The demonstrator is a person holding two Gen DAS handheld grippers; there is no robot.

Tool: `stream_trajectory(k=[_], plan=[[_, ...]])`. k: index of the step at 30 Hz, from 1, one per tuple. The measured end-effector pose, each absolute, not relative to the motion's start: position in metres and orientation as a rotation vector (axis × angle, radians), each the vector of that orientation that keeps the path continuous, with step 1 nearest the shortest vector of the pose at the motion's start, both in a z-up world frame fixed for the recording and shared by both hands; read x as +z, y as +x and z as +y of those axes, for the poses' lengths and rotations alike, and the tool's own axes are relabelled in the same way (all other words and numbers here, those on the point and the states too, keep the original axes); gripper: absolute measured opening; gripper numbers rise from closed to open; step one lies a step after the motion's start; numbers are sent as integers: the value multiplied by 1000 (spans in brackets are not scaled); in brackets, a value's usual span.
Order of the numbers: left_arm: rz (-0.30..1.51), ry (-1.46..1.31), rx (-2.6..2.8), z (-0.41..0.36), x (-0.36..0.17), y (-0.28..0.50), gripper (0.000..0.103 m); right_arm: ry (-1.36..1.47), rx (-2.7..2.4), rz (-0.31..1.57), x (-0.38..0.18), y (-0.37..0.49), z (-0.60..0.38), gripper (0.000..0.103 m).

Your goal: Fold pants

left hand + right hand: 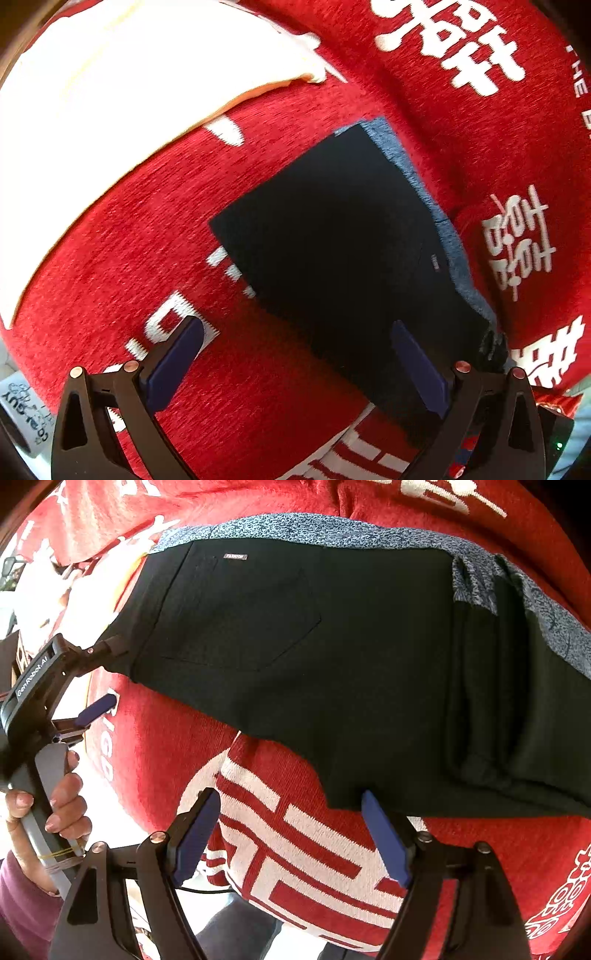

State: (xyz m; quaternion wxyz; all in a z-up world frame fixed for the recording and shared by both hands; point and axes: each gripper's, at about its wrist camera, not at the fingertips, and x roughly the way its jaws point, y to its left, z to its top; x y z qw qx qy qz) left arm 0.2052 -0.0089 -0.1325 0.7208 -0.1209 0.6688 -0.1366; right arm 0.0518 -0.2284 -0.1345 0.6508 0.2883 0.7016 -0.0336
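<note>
Both grippers are held with fingers apart over the black pants (332, 657), which are laid folded on the red blanket (162, 760) across the upper frame. A further fold is judged pending. The left gripper (295, 365) and right gripper (291, 834) hover at the near edge, gripping nothing; an edge must be pinched next.

Pants (295, 657): matt black cloth, grey fleecy lining. Blanket (110, 258): coarse red woven cloth. Fingers (386, 838): smooth blue pads.
</note>
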Motion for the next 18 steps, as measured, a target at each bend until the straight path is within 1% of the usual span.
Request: stream_trajectory(k=[7,12,16,18], plan=[[1485,-455,-434,-12,-137,212,102,646,-80,1594,-135,52,-226,84],[1468,-510,-443,-18,-145,215,102,638,-82,1596,-136,52,-224,85],[1468,-558,-453,-24,-140,221,102,635,-81,1597,-136,52,-222,85],[1439,-584,-496,-26,-129,222,102,637,-81,1598,-136,52,-221,85]])
